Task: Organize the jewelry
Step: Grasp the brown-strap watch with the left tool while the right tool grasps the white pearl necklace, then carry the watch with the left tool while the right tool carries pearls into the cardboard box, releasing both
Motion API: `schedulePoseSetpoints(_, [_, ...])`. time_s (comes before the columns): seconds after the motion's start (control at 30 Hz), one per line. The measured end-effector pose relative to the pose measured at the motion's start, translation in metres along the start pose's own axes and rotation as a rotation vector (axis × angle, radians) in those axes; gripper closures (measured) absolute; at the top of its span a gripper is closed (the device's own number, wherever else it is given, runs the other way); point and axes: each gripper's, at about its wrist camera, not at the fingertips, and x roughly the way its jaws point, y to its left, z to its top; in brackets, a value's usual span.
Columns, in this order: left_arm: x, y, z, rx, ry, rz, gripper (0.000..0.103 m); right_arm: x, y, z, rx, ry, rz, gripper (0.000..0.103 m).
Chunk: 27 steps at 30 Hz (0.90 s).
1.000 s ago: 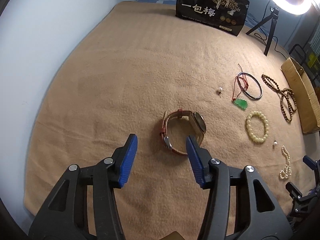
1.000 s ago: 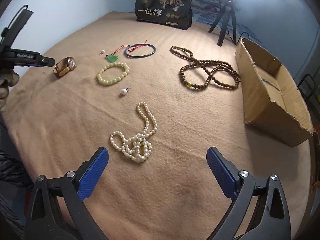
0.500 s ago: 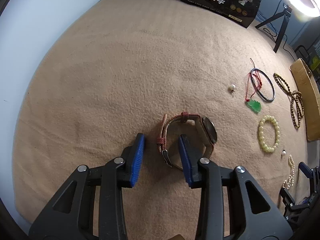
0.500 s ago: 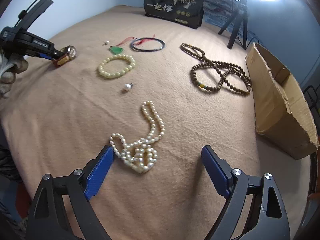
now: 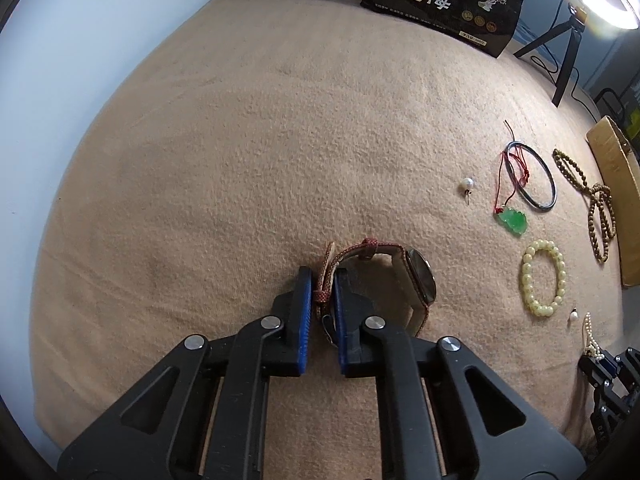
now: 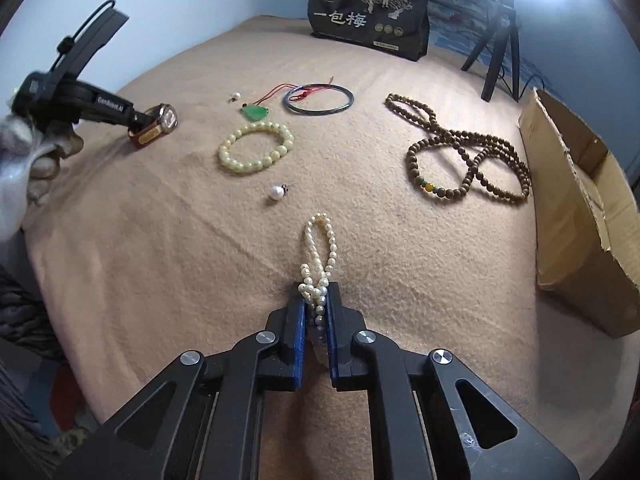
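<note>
My left gripper [image 5: 321, 280] is shut on the red strap of a wristwatch [image 5: 418, 280] that lies on the tan blanket [image 5: 280, 140]. The watch also shows in the right wrist view [image 6: 160, 124], at the left gripper's tip. My right gripper [image 6: 316, 300] is shut on a white pearl necklace [image 6: 320, 240], whose far loop still lies on the blanket. A cardboard box [image 6: 580, 208] stands open at the right.
On the blanket lie a yellow bead bracelet [image 6: 256, 148], a green jade pendant on red cord [image 6: 256, 112], a dark bangle [image 6: 320, 98], a brown bead necklace [image 6: 464, 152] and two loose pearl earrings [image 6: 277, 192]. A black bag [image 6: 368, 16] and a ring-light tripod [image 6: 500, 48] stand behind.
Both grippers moved forward and closed: the left one on the watch strap, the right one on the pearl necklace, bunching its beads between the jaws.
</note>
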Motion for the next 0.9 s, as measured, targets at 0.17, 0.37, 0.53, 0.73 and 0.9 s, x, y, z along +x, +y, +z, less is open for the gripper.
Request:
schedulePoseSetpoints(0.17, [-0.006,-0.001,0.001,-0.009,-0.014,-0.011,0.095,-0.005,-0.008,0.006,0.045,-0.011,0.020,0.097])
schedulePoseSetpoints(0.37, [-0.022,-0.004,0.000,-0.012,-0.051,-0.024,0.095,-0.025,-0.008,0.017,0.060,-0.067,0.031,0.097])
schedulePoseSetpoints(0.53, [-0.040,-0.012,0.004,-0.016,-0.089,-0.050,0.095,-0.049,-0.013,0.033,0.061,-0.135,0.025,0.097])
schedulePoseSetpoints(0.73, [-0.068,-0.031,0.011,0.000,-0.147,-0.094,0.095,-0.083,-0.035,0.051,0.102,-0.215,0.001,0.097])
schedulePoseSetpoints(0.9, [-0.085,-0.064,0.022,0.041,-0.183,-0.145,0.095,-0.109,-0.062,0.064,0.134,-0.269,-0.044,0.097])
